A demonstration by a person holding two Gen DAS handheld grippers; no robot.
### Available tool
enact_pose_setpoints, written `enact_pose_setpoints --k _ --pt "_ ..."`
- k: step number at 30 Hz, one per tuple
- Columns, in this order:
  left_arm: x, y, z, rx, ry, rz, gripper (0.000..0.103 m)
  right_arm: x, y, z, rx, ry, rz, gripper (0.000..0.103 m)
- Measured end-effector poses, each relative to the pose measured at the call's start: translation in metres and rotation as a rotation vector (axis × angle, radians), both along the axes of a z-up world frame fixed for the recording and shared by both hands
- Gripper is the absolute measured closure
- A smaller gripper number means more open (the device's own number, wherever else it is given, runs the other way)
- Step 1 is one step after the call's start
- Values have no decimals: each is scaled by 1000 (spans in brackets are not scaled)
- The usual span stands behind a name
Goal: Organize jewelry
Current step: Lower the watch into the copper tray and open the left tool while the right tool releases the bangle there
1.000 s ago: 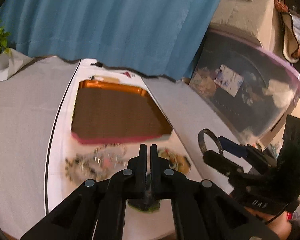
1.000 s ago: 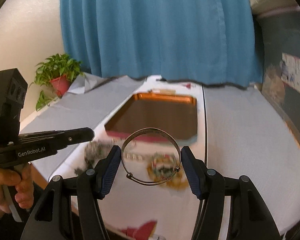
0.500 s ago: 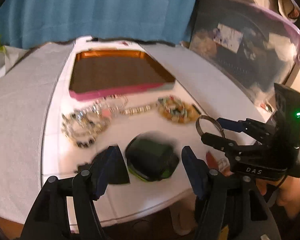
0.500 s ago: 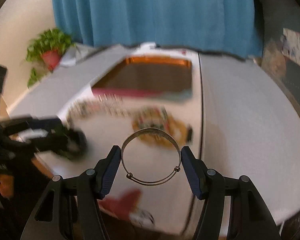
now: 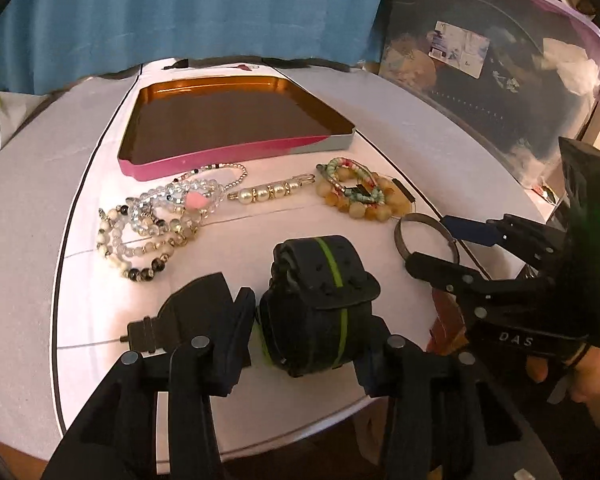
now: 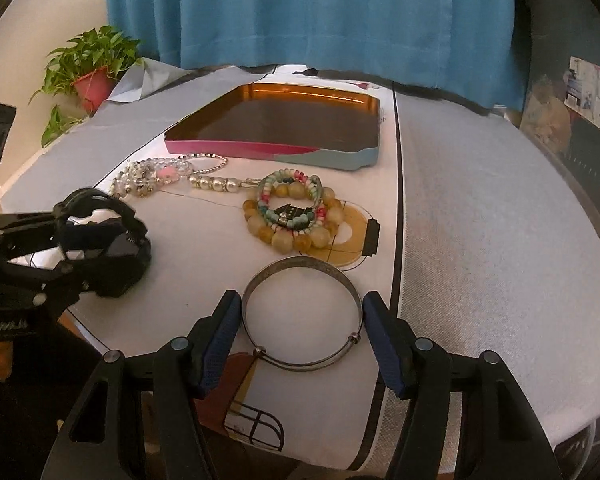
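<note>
My right fingers [image 6: 302, 322] squeeze a thin metal bangle [image 6: 301, 314] from both sides and hold it low over the counter [image 6: 480, 240]. My left fingers [image 5: 312, 320] have just been closing, and a black watch with a green stripe [image 5: 320, 300] sits between them; I think they touch it, but one side is hidden. Past the watch lie clear bead bracelets [image 5: 152, 224], a pearl clip [image 5: 268, 192] and yellow bead bracelets [image 5: 356, 194]. Behind them sits a pink-edged tin tray [image 5: 220, 156], bare inside. A blue curtain [image 6: 312, 12] hangs at the back, with a potted plant [image 6: 88, 68] beside it.
</note>
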State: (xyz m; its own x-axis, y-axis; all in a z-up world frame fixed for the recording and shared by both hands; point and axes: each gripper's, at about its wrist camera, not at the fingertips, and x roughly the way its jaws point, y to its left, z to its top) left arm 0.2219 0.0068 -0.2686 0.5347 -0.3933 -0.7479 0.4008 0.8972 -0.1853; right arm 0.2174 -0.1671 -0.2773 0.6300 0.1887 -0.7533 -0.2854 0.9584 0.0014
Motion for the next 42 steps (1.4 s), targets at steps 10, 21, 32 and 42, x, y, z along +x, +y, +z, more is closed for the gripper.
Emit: enact_pose_setpoints --k 10,21,32,42 --pt "5 6 65 -91 -74 35 63 -14 0 56 87 -99 7 41" --pt "40 16 136 -144 -235 82 63 7 17 165 137 -297 27 41" --pt "103 39 122 -266 -264 192 62 71 35 159 204 -327 -34 40" --pt "138 42 71 -235 -268 207 62 121 31 98 244 -254 -42 40"
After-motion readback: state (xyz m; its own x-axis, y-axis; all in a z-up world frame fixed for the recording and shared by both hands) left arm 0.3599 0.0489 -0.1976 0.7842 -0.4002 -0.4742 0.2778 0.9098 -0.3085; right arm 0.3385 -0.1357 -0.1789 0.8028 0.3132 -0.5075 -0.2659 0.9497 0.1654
